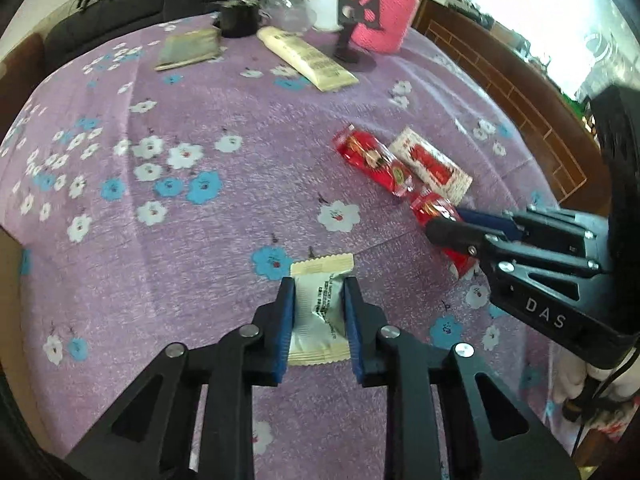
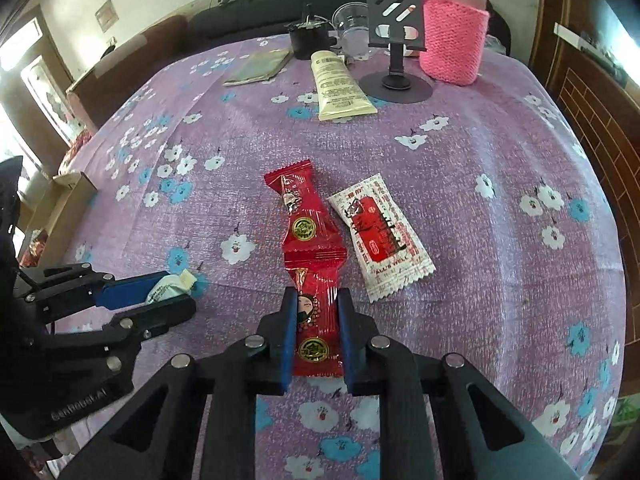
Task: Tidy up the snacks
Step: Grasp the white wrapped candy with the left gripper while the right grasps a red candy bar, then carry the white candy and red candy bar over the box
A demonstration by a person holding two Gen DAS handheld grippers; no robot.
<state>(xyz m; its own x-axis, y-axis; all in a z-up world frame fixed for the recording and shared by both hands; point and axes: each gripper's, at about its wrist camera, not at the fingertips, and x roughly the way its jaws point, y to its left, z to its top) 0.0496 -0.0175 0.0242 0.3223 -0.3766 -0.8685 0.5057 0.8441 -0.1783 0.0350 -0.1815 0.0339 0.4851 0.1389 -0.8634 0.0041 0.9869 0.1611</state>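
On the purple flowered tablecloth my left gripper is shut on a white and cream snack packet, whose sides are pinched in by the blue pads. The right wrist view shows that same left gripper and white packet at the left. My right gripper is shut on a red snack packet lying lengthwise between its pads. A second red packet lies just beyond it, end to end. A white packet with red print lies to the right of the red ones.
At the table's far side stand a cream tube, a black phone stand, a bottle in a pink knit sleeve, a clear cup, a small black pot and a flat grey pouch. A cardboard box sits off the left edge.
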